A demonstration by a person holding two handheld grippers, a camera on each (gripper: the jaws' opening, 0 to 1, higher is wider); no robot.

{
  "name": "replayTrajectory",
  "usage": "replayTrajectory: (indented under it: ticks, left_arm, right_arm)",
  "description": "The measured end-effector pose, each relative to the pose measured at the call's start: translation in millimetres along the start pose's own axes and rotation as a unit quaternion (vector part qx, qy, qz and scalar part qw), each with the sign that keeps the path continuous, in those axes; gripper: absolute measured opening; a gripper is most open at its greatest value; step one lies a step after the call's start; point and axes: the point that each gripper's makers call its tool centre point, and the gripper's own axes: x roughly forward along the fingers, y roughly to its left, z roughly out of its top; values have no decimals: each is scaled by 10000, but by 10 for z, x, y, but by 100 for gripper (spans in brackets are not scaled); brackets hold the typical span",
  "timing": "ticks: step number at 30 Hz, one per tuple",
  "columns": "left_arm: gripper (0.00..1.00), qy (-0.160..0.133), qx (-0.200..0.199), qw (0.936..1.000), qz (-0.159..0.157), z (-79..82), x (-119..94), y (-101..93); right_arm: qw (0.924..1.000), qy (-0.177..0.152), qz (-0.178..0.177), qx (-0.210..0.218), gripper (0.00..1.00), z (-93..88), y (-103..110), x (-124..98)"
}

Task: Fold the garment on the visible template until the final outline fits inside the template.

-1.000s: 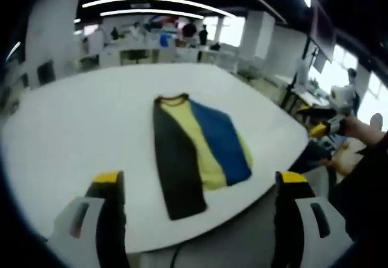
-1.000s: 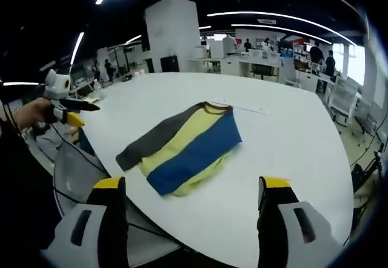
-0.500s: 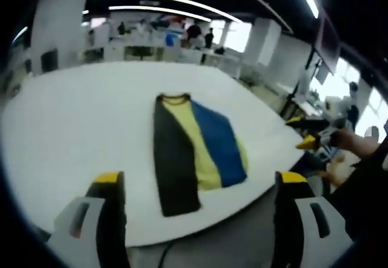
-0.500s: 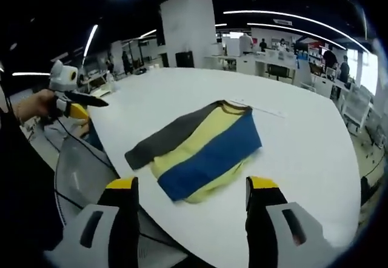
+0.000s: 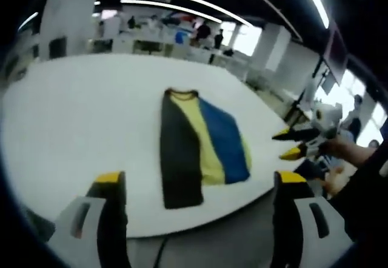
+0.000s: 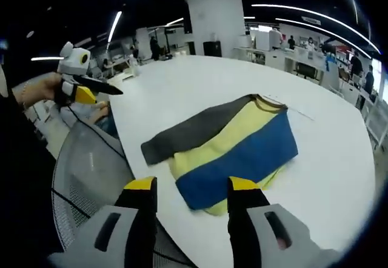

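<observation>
White table (image 5: 73, 116), large and rounded, carries the one item I log: a folded garment (image 5: 203, 144) in three lengthwise bands, dark grey, pale yellow and blue, lying flat near the table's near edge with its neckline pointing away from me in the left gripper view. My left gripper (image 5: 197, 219) sits off the table edge, short of the garment, its yellow-tipped jaws spread wide with nothing between them. My right gripper (image 6: 191, 210) hangs over the blue band's near corner in the right gripper view, jaws set narrower but still parted, holding nothing. Each gripper appears in the other's view, held in a hand (image 6: 39, 89) off to the side of the table. I see a grey mesh chair (image 6: 91, 177) beside the table edge. I cannot make out a template outline around the garment.
</observation>
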Motion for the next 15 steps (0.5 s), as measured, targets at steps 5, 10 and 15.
replayTrajectory:
  ticks: [5,10,15]
  left_arm:
    - [97,-116,-215,9997,-33,29,5,-20]
    - [97,23,-236,9997,38,-42,13,66]
    - [96,43,-319,9994,84,-21,53,132]
  right_arm:
    - [9986,53,514,-78,37,-33,205,251]
    - [9960,226,844,-182,33,-88,331,464]
    - [9924,478,1042,-444,32,-177,414,657]
